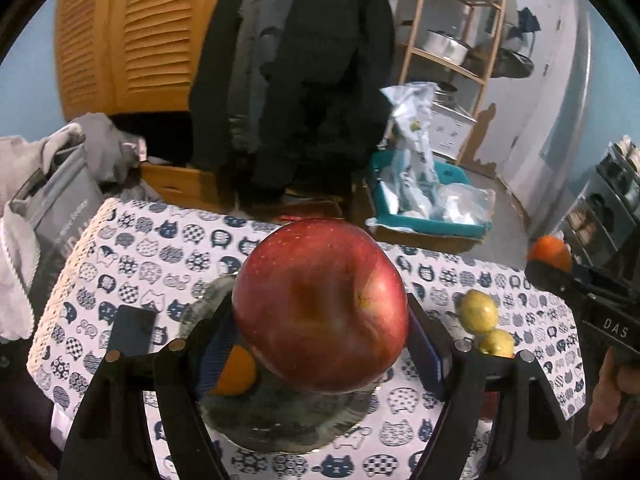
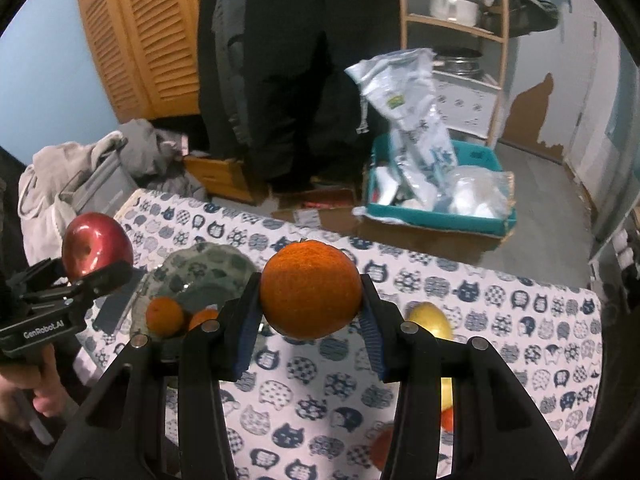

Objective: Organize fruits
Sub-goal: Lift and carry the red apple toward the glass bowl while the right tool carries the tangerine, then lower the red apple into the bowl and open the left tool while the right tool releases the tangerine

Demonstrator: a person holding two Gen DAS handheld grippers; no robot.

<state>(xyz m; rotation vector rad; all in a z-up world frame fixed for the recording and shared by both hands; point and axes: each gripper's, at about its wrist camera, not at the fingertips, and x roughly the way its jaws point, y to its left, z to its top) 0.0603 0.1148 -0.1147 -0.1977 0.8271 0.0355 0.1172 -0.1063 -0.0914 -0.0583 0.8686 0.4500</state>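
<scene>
My left gripper (image 1: 320,316) is shut on a big red apple (image 1: 320,304) and holds it above a grey-green patterned plate (image 1: 280,416) that carries a small orange (image 1: 236,372). My right gripper (image 2: 312,300) is shut on an orange (image 2: 312,288) above the cat-print tablecloth (image 2: 304,400). The right wrist view shows the plate (image 2: 208,268) at the left with two small oranges (image 2: 164,316), and the apple (image 2: 96,248) in the left gripper (image 2: 76,276). Two yellow lemons (image 1: 478,312) lie on the cloth at the right; one lemon (image 2: 430,322) sits behind my right finger.
A dark phone (image 1: 132,330) lies left of the plate. Beyond the table's far edge stand a teal box (image 1: 432,216) with plastic bags, hanging dark coats (image 1: 312,80), a wooden shelf (image 1: 452,52) and grey clothes (image 1: 48,184) at the left.
</scene>
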